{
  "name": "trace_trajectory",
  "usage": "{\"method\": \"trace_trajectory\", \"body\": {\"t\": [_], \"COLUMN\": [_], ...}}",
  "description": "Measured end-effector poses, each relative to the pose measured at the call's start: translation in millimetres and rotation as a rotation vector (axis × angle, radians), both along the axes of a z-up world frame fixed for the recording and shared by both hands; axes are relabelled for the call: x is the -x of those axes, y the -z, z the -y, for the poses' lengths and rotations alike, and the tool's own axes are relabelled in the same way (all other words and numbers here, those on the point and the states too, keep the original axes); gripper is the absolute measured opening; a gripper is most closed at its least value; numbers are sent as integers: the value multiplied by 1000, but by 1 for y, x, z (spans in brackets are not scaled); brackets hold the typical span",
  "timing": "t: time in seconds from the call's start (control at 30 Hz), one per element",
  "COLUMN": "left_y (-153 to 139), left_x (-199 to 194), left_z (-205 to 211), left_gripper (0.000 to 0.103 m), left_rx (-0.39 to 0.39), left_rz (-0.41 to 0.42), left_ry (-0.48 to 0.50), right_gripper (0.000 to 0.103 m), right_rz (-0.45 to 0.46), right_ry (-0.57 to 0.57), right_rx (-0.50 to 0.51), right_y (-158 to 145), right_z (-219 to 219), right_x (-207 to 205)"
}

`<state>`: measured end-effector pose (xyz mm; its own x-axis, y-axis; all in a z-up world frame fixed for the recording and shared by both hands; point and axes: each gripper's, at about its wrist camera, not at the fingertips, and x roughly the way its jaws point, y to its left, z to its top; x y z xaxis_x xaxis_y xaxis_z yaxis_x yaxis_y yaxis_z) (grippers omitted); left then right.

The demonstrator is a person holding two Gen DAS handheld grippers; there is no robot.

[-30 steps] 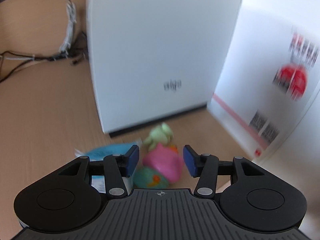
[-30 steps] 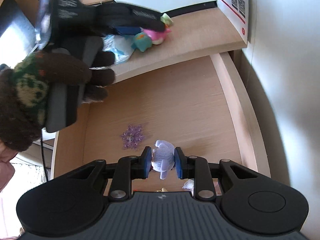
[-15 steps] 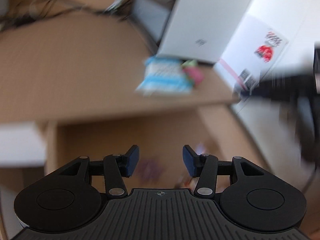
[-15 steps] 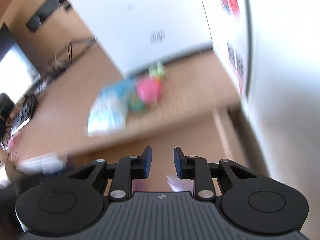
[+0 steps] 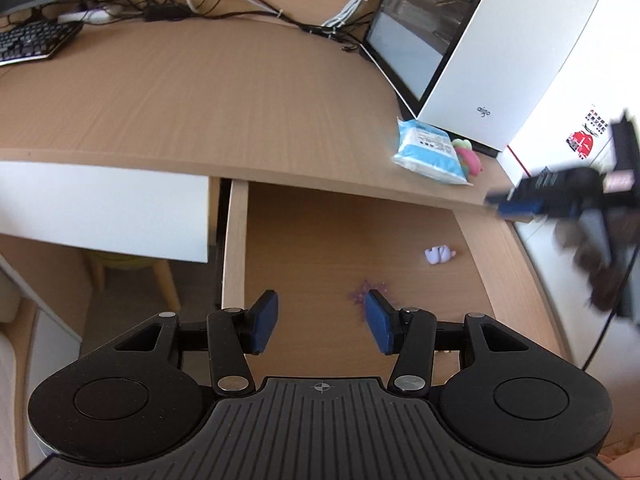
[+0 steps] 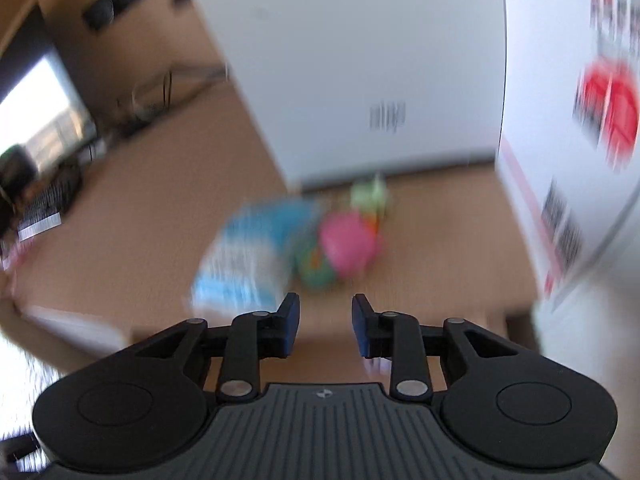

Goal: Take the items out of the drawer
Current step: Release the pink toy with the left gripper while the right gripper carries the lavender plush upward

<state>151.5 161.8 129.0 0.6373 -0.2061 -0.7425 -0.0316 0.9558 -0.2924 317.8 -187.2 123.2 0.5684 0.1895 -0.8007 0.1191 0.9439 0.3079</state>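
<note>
Over the open drawer (image 5: 236, 240), left gripper (image 5: 320, 322) hangs empty, jaws wide; purple snowflake (image 5: 362, 294) just ahead of its tips, lilac toy (image 5: 439, 255) farther in toward the desk edge. Right gripper (image 6: 325, 326), jaws parted and empty, faces the desktop pile. Next likely: drop onto the snowflake; bare floor all round it, drawer walls well apart.

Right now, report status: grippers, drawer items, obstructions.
Left gripper open, empty, over the open drawer. Right gripper open, empty, facing the desk toys. Lilac toy and purple snowflake left in drawer. Nothing blocking.
</note>
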Motion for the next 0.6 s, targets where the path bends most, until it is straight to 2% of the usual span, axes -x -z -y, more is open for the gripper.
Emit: {"method": "trace_trajectory", "body": {"t": [0.1, 0.17, 0.23, 0.4, 0.6], "left_y": [3, 2, 1, -11, -18], "left_x": [2, 3, 2, -6, -9], "left_z": [4, 8, 12, 27, 35], "left_gripper": [52, 52, 52, 52, 52], "left_rx": [5, -3, -20, -121, -119], "left_rz": [-10, -17, -33, -61, -52], "left_ry": [-20, -17, -13, -17, -4], "right_gripper": [32, 47, 54, 54, 58], "right_rz": [-85, -94, -96, -116, -115], "right_ry": [7, 12, 7, 43, 1], "right_rx": [-20, 10, 58, 120, 209], "right_y": [38, 58, 75, 113, 134], "right_z": [-3, -7, -13, -20, -30], "right_x": [6, 8, 2, -17, -24]}}
